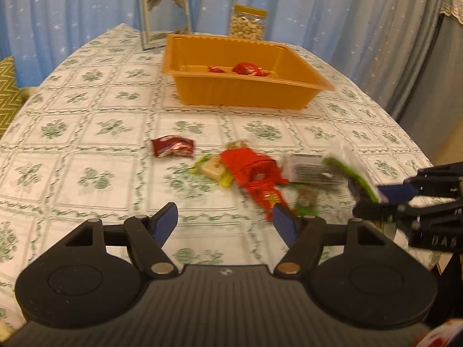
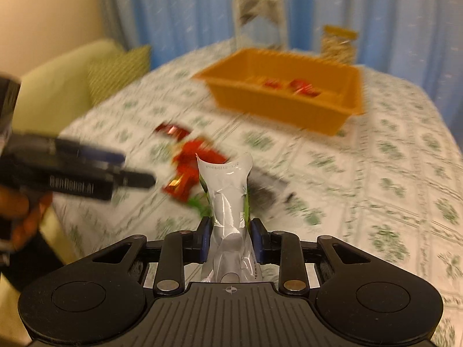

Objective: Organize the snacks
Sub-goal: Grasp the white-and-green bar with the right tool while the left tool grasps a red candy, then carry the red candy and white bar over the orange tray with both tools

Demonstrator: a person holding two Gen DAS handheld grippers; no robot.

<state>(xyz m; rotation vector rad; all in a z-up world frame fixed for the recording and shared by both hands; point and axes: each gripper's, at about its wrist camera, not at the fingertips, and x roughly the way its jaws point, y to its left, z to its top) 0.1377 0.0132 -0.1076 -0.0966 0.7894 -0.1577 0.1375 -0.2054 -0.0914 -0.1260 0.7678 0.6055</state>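
Orange plastic tray at the far side of the tabletop, holding a few red-wrapped snacks on its floor; behind it stand a lidded jar of pale nuts and a clear framed stand, both outside the sorting area. Your right tongs are closed on a silver-and-green snack packet, pinched low so that its sealed end stands upright ahead of the pads, clear of the cloth; this grip probably suits a carry toward the tray. In the left wrist view the same packet appears as a green blur just beside the loose pile. Your left tongs stand part open with nothing between the pads, hovering near the unsorted snacks, which lie between you and the tray: a dark red packet set apart at left, a pale wrapped sweet touching a bright red wrapper, and a grey striped packet beside them. Sorting is judged to be at an early stage, since most pieces remain on the tabletop.
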